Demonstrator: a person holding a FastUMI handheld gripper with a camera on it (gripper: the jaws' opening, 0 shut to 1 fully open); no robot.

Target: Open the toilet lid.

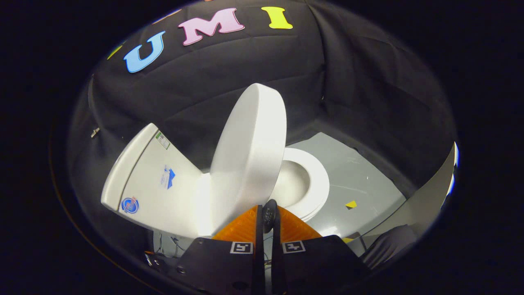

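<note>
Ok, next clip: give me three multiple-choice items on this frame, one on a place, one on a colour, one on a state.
1. Where is the glossy white plastic toilet lid?
A. Just ahead of the fingertips
B. Flat on the floor
C. Behind the tank

2. What colour is the small floor marker beside the white oval seat?
A. Red
B. Yellow
C. Green

3. The lid is:
A. Shut
B. Raised
C. Detached

A: lid stands just past the hand-held gripper.
B: marker is yellow.
B: lid stands up, bowl exposed.

gripper (268, 213) fingers closed, tips together
</note>
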